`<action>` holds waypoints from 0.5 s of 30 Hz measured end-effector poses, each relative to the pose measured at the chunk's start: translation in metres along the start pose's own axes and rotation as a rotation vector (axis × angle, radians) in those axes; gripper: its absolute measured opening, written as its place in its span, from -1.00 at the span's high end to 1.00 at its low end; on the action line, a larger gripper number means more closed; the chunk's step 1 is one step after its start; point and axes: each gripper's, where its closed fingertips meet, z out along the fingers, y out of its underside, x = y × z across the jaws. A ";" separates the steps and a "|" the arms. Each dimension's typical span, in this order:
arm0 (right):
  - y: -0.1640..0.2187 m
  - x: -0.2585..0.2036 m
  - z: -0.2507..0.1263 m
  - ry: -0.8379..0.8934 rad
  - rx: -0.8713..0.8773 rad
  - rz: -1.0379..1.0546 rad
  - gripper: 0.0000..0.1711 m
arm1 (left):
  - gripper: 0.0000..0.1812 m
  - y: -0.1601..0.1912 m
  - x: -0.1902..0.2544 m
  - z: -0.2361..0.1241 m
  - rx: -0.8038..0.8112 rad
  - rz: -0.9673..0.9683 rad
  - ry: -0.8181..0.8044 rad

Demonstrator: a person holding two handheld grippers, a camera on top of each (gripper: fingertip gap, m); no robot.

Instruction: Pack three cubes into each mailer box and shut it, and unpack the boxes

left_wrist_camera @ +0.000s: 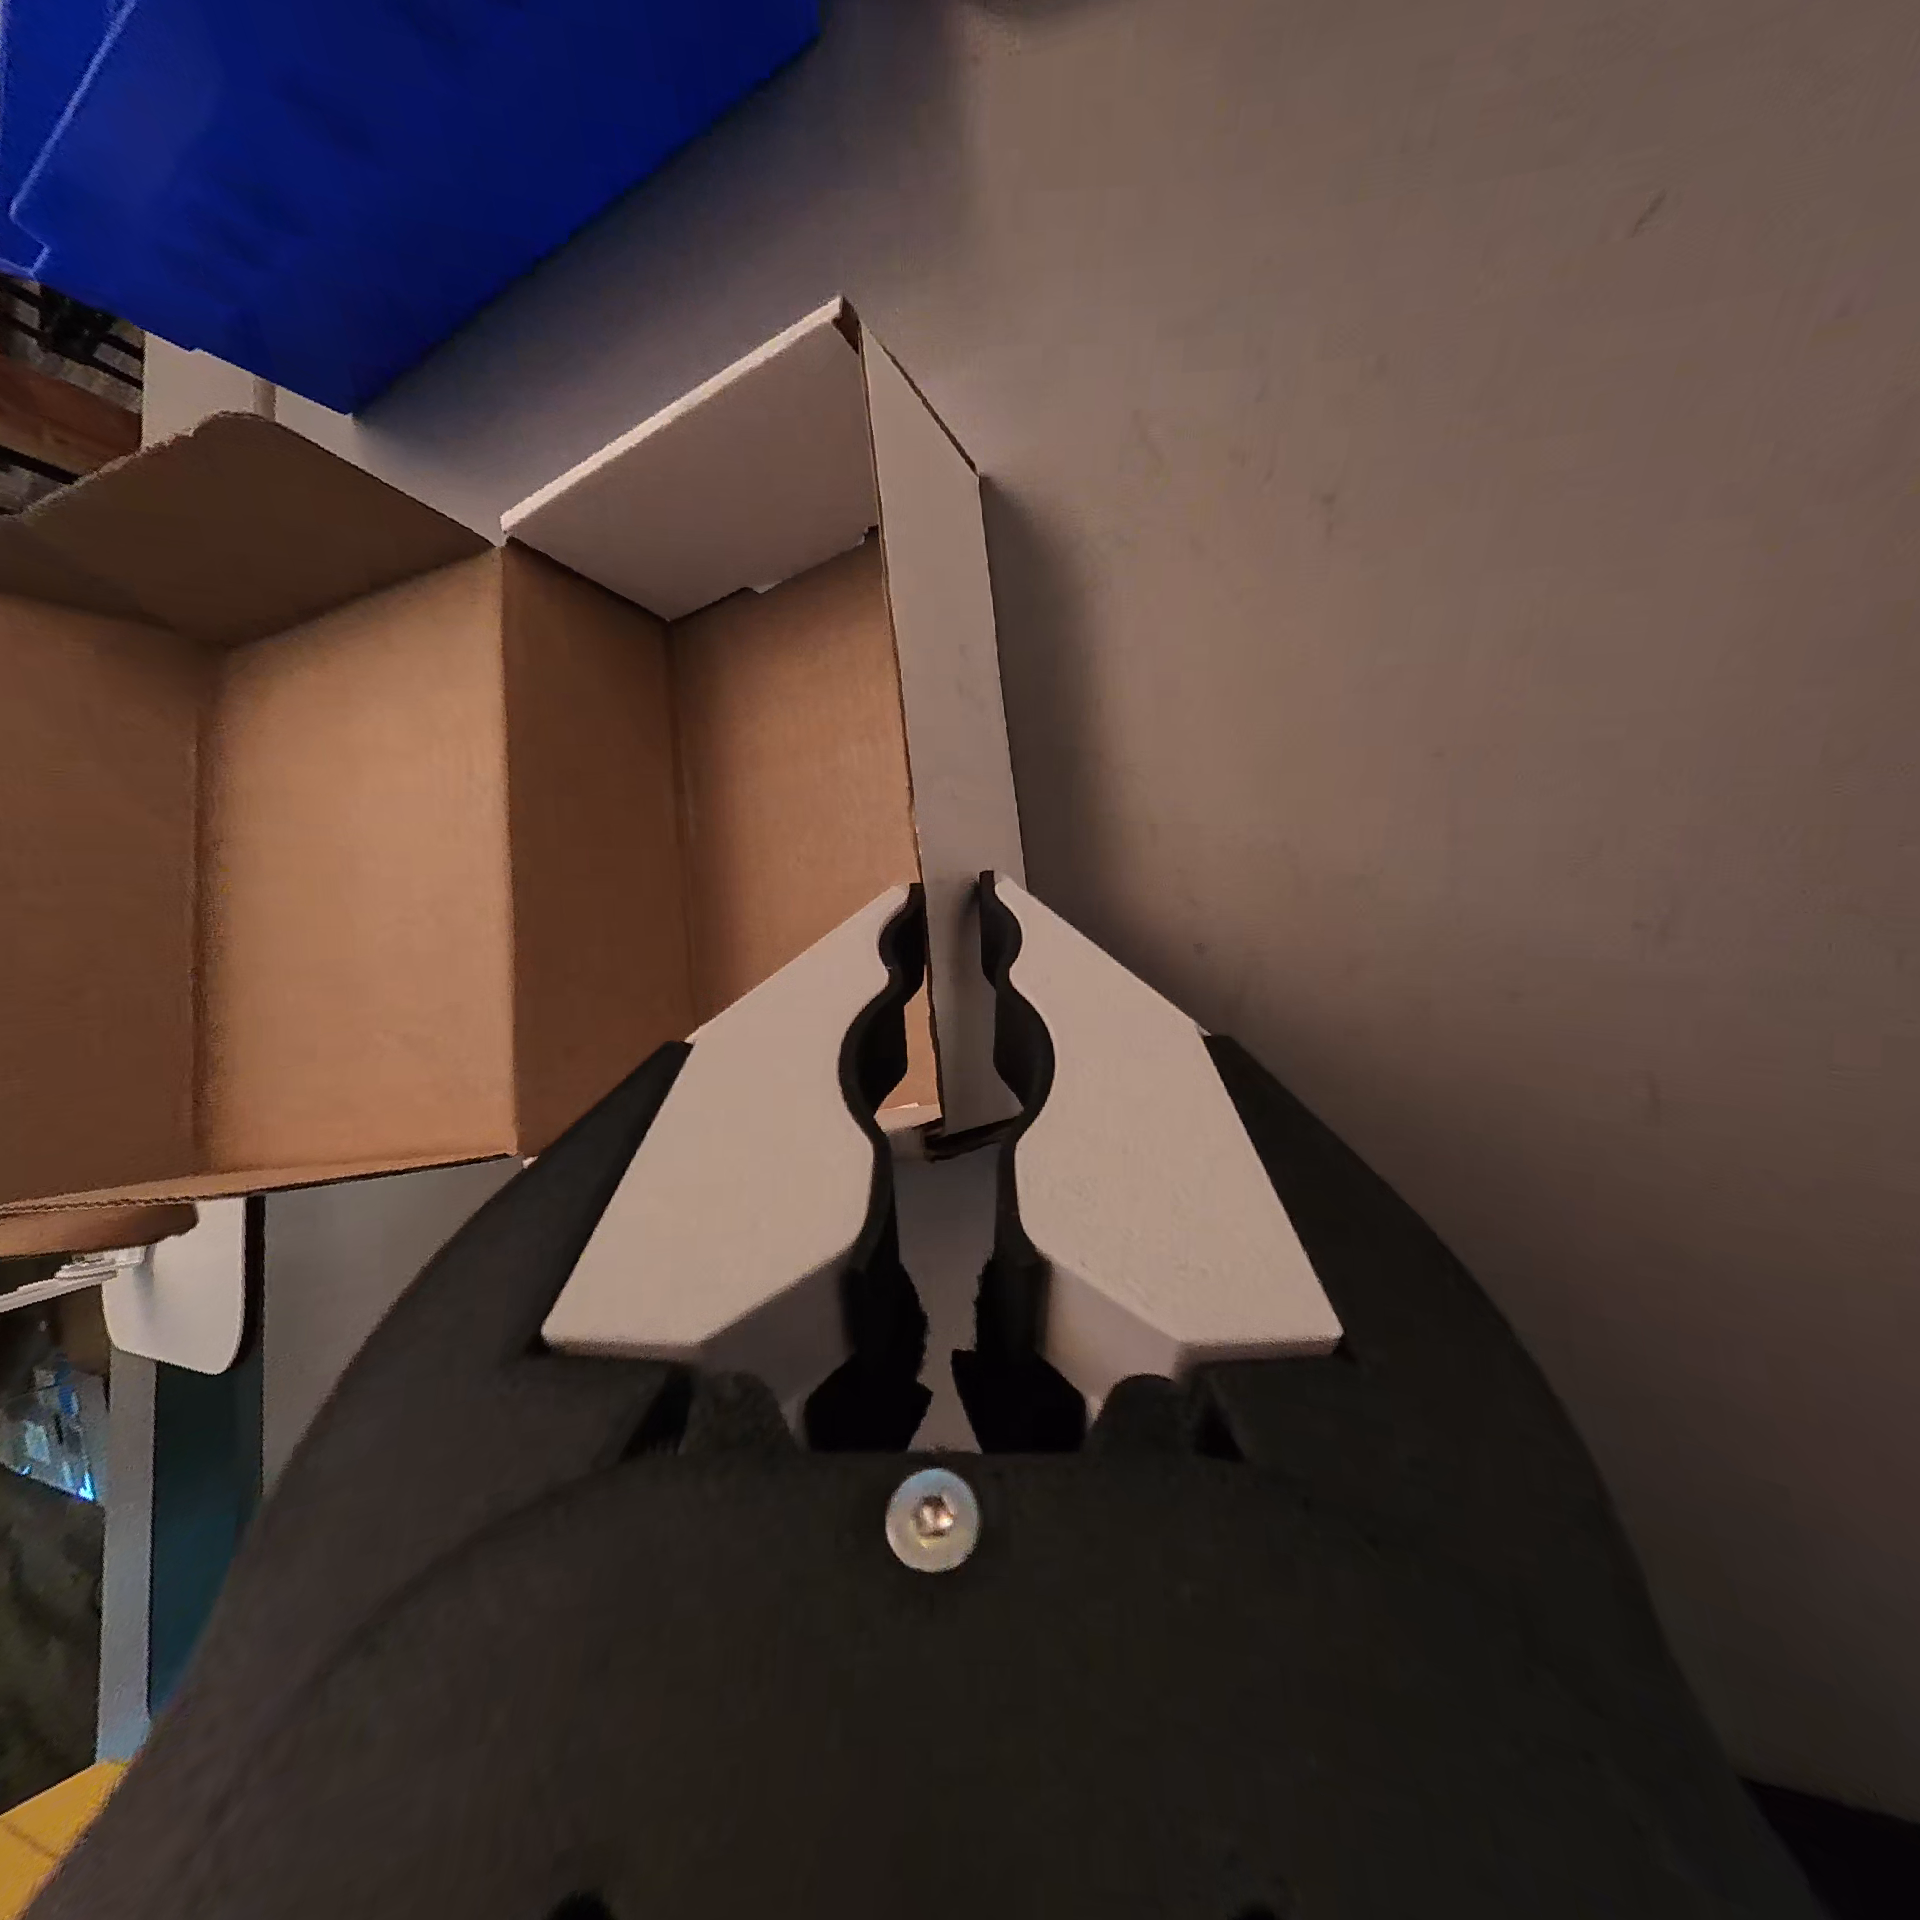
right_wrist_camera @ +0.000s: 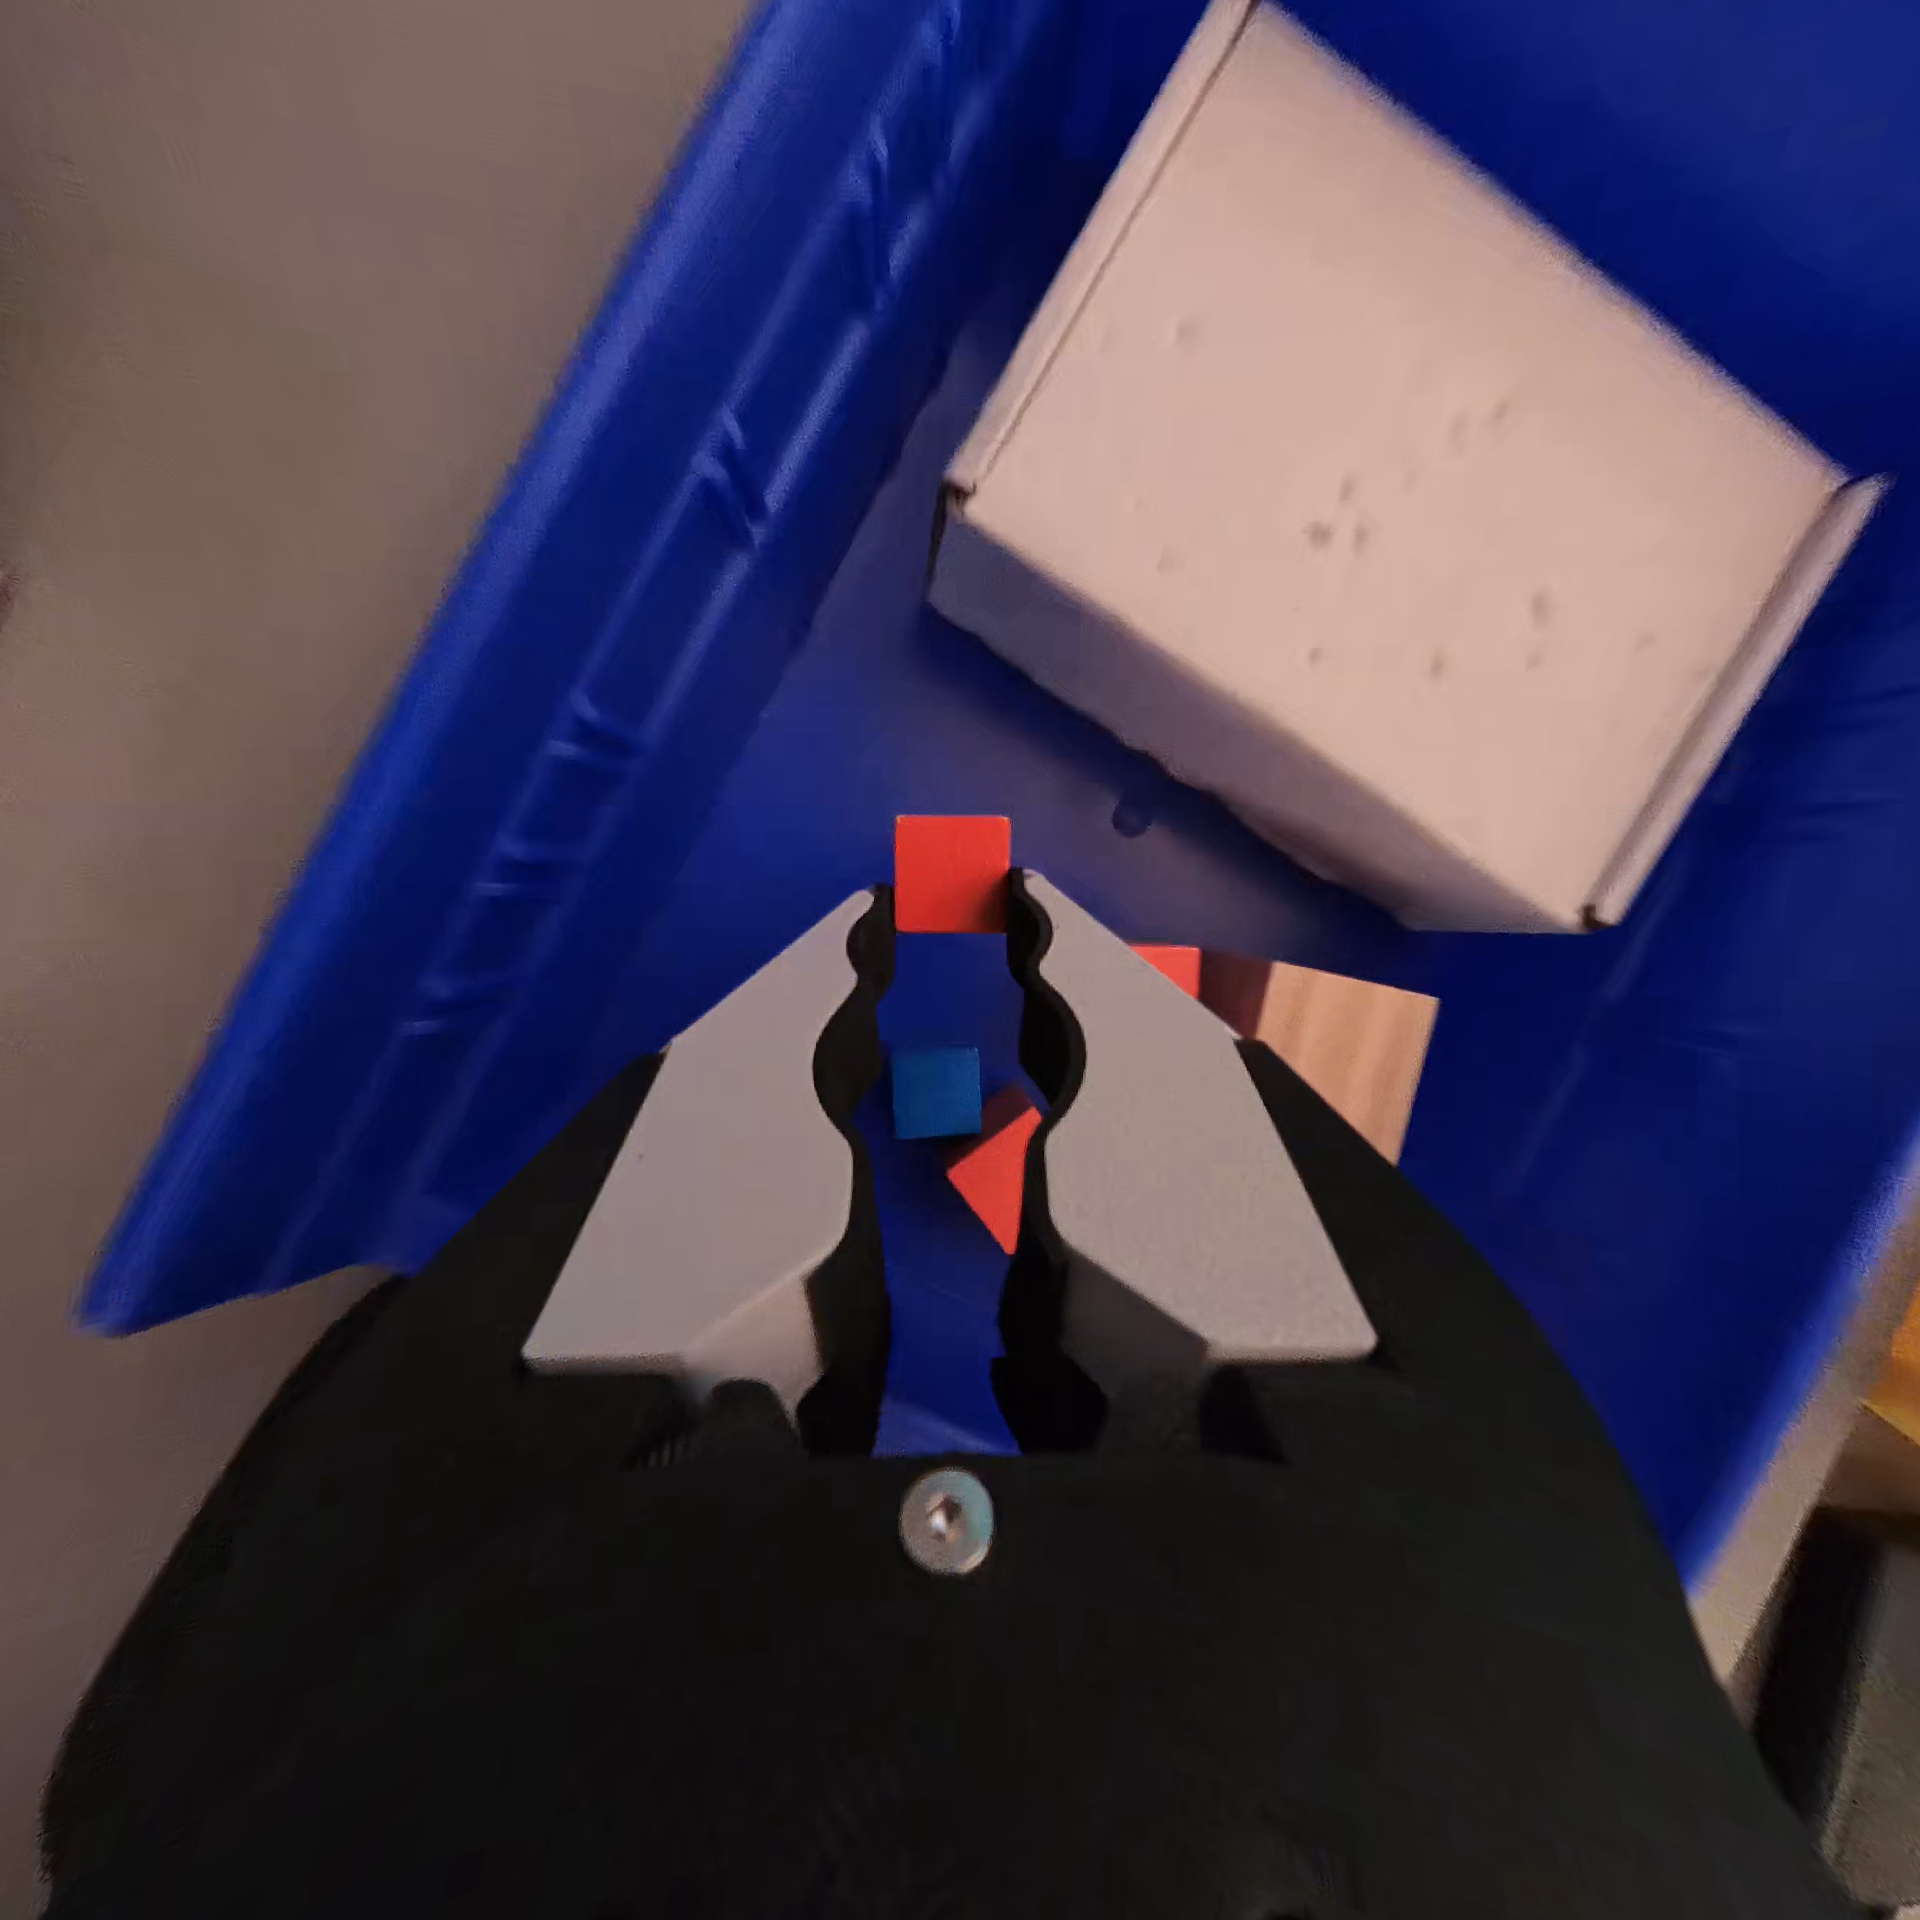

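Left gripper [left_wrist_camera: 951,894] pinched on the white side wall [left_wrist_camera: 940,675] of the open box [left_wrist_camera: 436,883], one finger inside, one outside, holding it steady. Brown inside of the box bare where visible, no cube in sight there; far lid flap [left_wrist_camera: 707,488] raised, so the mouth open from above. Beyond the box, a corner of the blue bin [left_wrist_camera: 364,177], close by its far side.

Right gripper [right_wrist_camera: 951,894] clamped on a red cube [right_wrist_camera: 953,868] right at the fingertips, about half of it poking past them, hovering inside the bin [right_wrist_camera: 665,644]. Under it on the bin floor: a blue cube [right_wrist_camera: 935,1091], another red cube [right_wrist_camera: 997,1174] tilted on edge, a third red one [right_wrist_camera: 1169,966] mostly hidden behind the finger, and a pale wooden block [right_wrist_camera: 1340,1060]. Farther in, a shut white box [right_wrist_camera: 1371,468], clear of the gripper.

Probably the carry step: red cube out of the bin, open box as the goal. Bin wall to clear first, so up before across. Then down through the open mouth, well away from the gripped wall and the left fingers. Shallow tip grip, so likely to slip if knocked on a rim.
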 end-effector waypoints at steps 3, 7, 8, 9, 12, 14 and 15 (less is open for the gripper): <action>0.018 0.006 0.025 0.044 -0.081 -0.046 0.75 | 0.90 0.001 0.000 -0.001 0.006 -0.018 0.006; 0.010 0.007 0.010 0.069 0.003 -0.039 0.44 | 0.32 0.001 -0.004 -0.011 0.049 -0.109 0.007; 0.000 0.007 -0.009 0.093 0.075 -0.019 0.37 | 0.26 -0.004 -0.007 -0.020 0.101 -0.153 0.018; -0.015 -0.001 -0.033 0.098 0.188 -0.009 0.36 | 0.24 -0.013 -0.013 -0.034 0.173 -0.197 0.022; -0.087 -0.074 -0.112 -0.075 0.689 -0.039 0.39 | 0.35 -0.027 -0.084 -0.089 0.422 -0.435 -0.192; -0.110 -0.116 -0.117 -0.209 0.742 -0.034 0.41 | 0.40 -0.009 -0.139 -0.118 0.516 -0.676 -0.327; -0.116 -0.129 -0.102 -0.258 0.676 -0.019 0.42 | 0.22 -0.003 -0.152 -0.120 0.542 -0.793 -0.287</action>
